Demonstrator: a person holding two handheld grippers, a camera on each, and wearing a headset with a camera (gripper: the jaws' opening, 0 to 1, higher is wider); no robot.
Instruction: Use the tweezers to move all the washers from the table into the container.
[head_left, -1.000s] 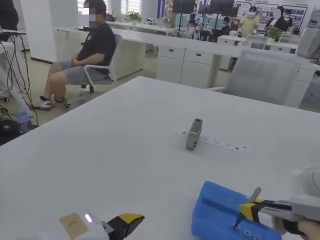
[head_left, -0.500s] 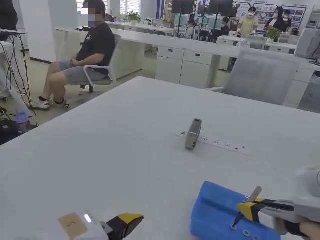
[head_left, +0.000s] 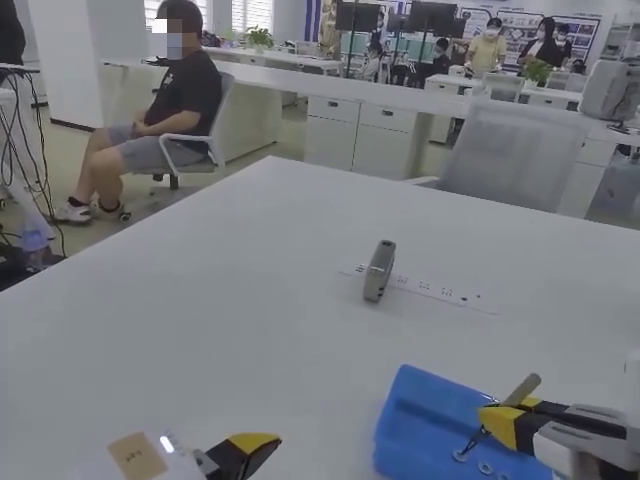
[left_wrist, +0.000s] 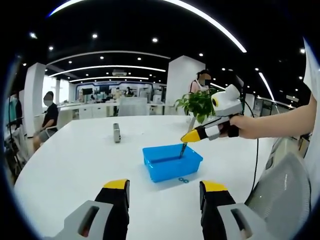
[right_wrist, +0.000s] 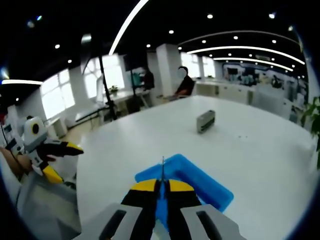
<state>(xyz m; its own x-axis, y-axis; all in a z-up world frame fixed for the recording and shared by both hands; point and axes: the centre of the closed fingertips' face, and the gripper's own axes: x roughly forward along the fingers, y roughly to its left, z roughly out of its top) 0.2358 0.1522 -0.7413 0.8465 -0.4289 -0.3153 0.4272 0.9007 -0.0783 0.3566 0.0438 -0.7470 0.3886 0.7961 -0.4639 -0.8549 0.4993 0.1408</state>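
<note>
— Where are the washers (left_wrist: 183, 179)?

— In the left gripper view two of them lie flat on the desk (head_left: 250, 320), just beside the wall of the blue container (left_wrist: 170, 172), on the side that faces the left gripper (left_wrist: 162, 200). In the head view a few more show pale, close by the tip of the tweezers (head_left: 524, 387). I cannot tell there whether they lie inside the container or outside it.

— And who has the tweezers?

— The right gripper (left_wrist: 192, 136). Its jaws are together, clamped on them. Their long axis slants steeply down from the jaws, handle end up. The tip is low over the container's open top, seemingly inside the rim. Whether it carries a washer is too small to tell.

— The left gripper?

— Its jaws stand apart and empty, low over the desk and well apart from the container.

— So what does the next pick turn on?

— As I judge it, on the wall between the tip and the washers. The tip is over the container, and the two washers on the desk are outside it, toward the left gripper's side. The right gripper is much the nearer and holds the tool. The tip would have to rise over the rim, cross to that side and come down on one washer's edge.

— Any risk?

— Thin, flat washers on a smooth desk will probably slide rather than lift if the tip lands off the edge.
</note>
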